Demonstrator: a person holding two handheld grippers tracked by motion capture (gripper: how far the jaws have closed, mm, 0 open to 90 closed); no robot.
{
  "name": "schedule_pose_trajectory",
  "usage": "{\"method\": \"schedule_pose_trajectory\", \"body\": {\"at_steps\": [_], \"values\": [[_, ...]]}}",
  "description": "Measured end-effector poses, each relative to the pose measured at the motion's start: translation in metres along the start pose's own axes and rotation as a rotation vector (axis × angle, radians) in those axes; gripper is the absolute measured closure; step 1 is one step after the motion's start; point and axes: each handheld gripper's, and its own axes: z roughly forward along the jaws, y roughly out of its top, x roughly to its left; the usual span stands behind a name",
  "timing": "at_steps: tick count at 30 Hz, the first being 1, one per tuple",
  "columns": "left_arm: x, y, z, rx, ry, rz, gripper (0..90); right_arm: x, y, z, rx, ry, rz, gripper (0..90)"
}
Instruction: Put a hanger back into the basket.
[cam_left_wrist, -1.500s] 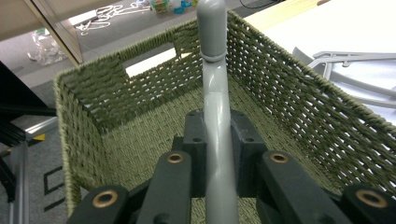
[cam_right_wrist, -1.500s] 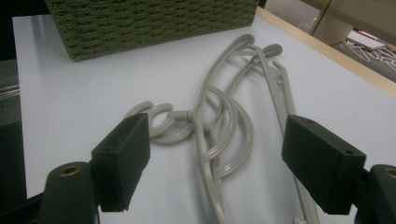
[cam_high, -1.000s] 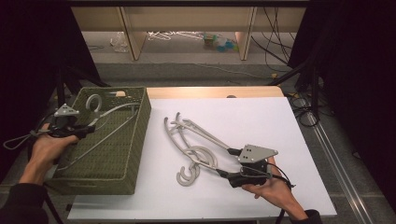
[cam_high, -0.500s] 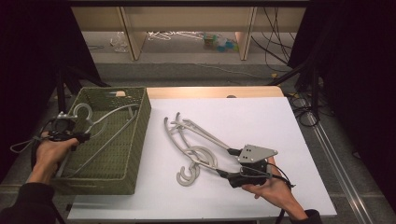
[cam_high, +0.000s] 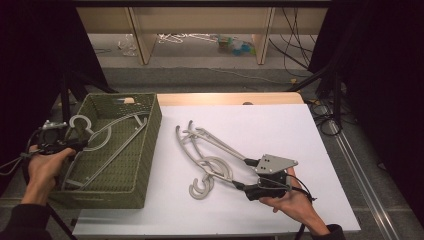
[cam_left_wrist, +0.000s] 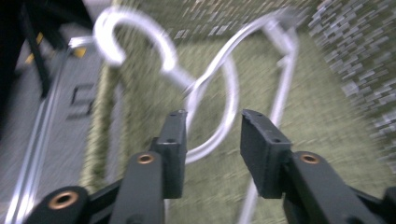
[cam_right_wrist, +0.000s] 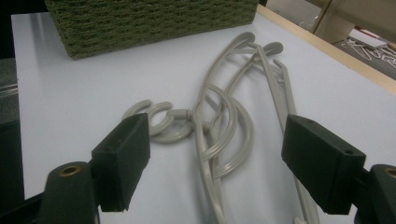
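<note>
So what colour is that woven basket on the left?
Olive green; the basket shows best in the high view.

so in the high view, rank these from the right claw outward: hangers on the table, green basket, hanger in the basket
1. Hangers on the table: directly ahead of the right claw, between its open jaws.
2. Green basket: farther left, its near wall.
3. Hanger in the basket: farthest, beside the left claw.

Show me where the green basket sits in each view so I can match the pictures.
High view: green basket at left, on the white table.
Left gripper view: its woven floor and walls spread behind the jaws.
Right gripper view: its outer wall runs along the top.
Shared landmark: the grey hanger lying in the basket.
</note>
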Motion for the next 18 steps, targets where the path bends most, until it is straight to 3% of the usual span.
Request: {"method": "schedule_pose_trajectory", "body": {"at_steps": [1, 2, 3, 5, 6, 7, 13, 15, 17, 18], "values": [[0.0, 0.0, 0.0, 0.0, 0.0, 0.0, 57.1, 0.0, 0.0, 0.0, 0.0, 0.0, 0.0, 24.4], [-0.01, 0.001, -0.01, -0.049, -0.039, -0.009, 53.4, 0.0, 0.0, 0.0, 0.008, 0.006, 0.001, 24.2], [-0.01, 0.001, -0.01, -0.049, -0.039, -0.009, 51.6, 0.0, 0.0, 0.0, 0.008, 0.006, 0.001, 24.2], [-0.021, 0.001, -0.021, -0.106, -0.073, -0.007, 48.9, 0.0, 0.0, 0.0, 0.011, 0.005, 0.001, 24.0], [-0.035, 0.0, -0.033, -0.159, -0.105, 0.013, 45.1, 0.0, 0.0, 0.0, 0.012, 0.006, 0.002, 24.0], [-0.035, 0.0, -0.033, -0.159, -0.105, 0.013, 43.9, 0.0, 0.0, 0.0, 0.012, 0.006, 0.002, 24.0], [-0.082, -0.011, -0.059, -0.268, -0.222, 0.07, 35.0, 0.0, 0.0, 0.0, 0.02, 0.011, 0.005, 23.7], [-0.099, -0.017, -0.065, -0.298, -0.283, 0.068, 33.1, 0.001, 0.0, 0.001, 0.026, 0.011, 0.002, 23.6], [-0.122, -0.025, -0.069, -0.328, -0.382, 0.06, 30.1, 0.002, 0.0, 0.003, 0.031, 0.021, -0.003, 23.6], [-0.122, -0.025, -0.069, -0.328, -0.382, 0.06, 29.5, 0.002, 0.0, 0.003, 0.031, 0.021, -0.003, 23.6]]}}
